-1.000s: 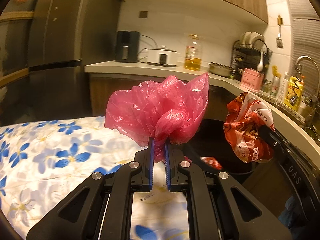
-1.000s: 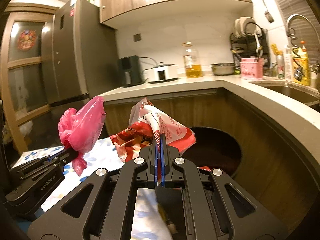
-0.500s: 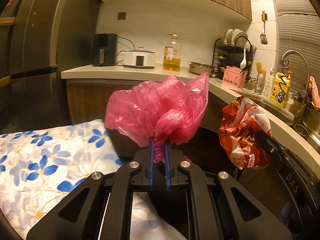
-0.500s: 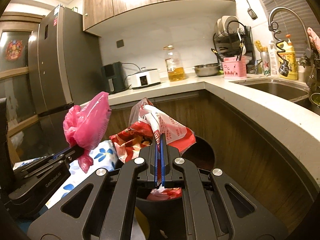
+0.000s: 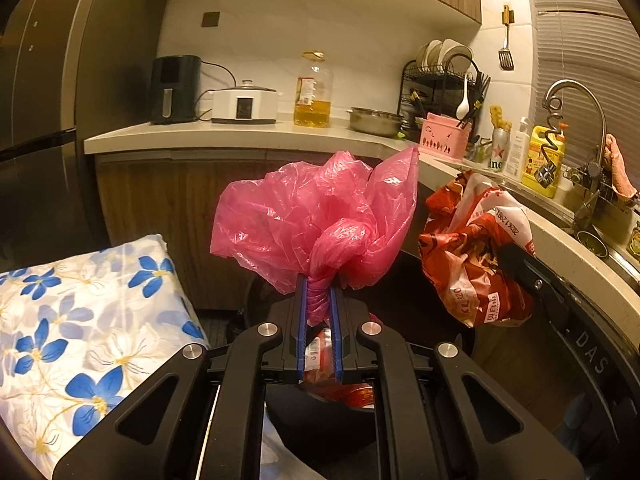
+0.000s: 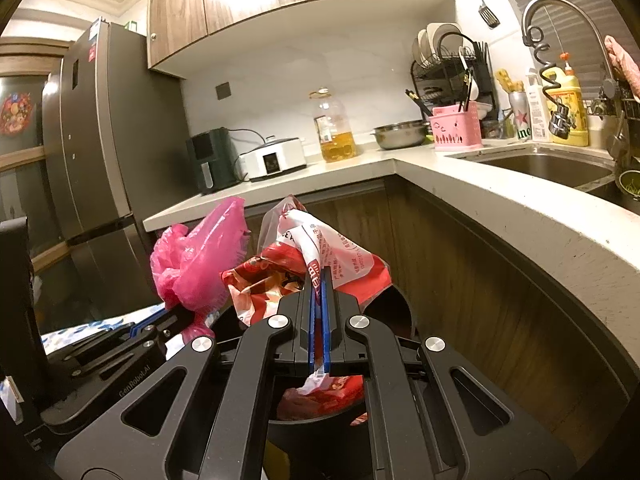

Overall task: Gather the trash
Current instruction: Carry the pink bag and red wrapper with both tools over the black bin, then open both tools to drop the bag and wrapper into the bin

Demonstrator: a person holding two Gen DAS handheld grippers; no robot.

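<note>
My left gripper (image 5: pixel 319 284) is shut on a knotted pink plastic bag (image 5: pixel 320 216), which also shows in the right wrist view (image 6: pixel 196 260). My right gripper (image 6: pixel 319 276) is shut on a crumpled red and white snack wrapper (image 6: pixel 320 268), seen in the left wrist view (image 5: pixel 476 252) to the right of the pink bag. Both are held above a black round trash bin (image 5: pixel 320 420) with red wrappers inside; its rim also shows in the right wrist view (image 6: pixel 400 312).
A table with a blue-flowered cloth (image 5: pixel 88 320) lies to the left. A curved counter (image 6: pixel 500 200) with wooden fronts wraps behind and to the right of the bin, holding an oil bottle (image 5: pixel 314 92), cooker, pot and sink (image 6: pixel 540 164). A fridge (image 6: pixel 104 168) stands far left.
Both grippers have moved right, off the flowered table and over the black bin, each still holding its trash. The bin's inside now shows below the jaws.
</note>
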